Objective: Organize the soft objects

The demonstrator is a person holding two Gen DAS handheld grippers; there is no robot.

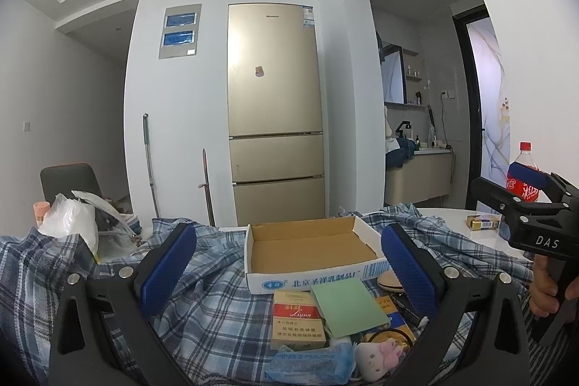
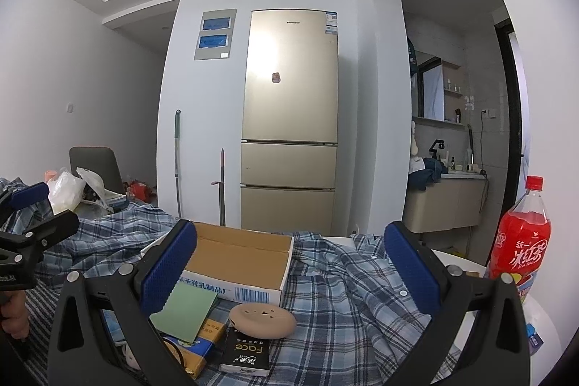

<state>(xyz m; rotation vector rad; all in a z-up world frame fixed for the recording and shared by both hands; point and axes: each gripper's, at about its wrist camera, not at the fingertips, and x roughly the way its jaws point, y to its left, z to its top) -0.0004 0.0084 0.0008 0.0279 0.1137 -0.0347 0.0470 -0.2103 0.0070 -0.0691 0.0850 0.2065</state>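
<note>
An open, empty cardboard box (image 1: 311, 246) (image 2: 239, 259) stands on a blue plaid cloth (image 1: 217, 306) (image 2: 343, 295). In front of it lie a green pad (image 1: 347, 306) (image 2: 182, 312), a beige oval soft object (image 2: 262, 315), a small pink-and-white plush (image 1: 376, 355), a blue tissue pack (image 1: 311, 364) and a cigarette box (image 1: 296, 321). My left gripper (image 1: 287, 268) is open and empty above these items. My right gripper (image 2: 289, 266) is open and empty, also seen in the left wrist view (image 1: 521, 194).
A red iced-tea bottle (image 2: 517, 241) stands at the right on the white table (image 2: 466, 263). A black box (image 2: 246, 355) and a yellow-blue pack (image 2: 197, 348) lie near the front. White plastic bags (image 1: 72, 219) sit at the left, a chair (image 1: 68, 179) behind.
</note>
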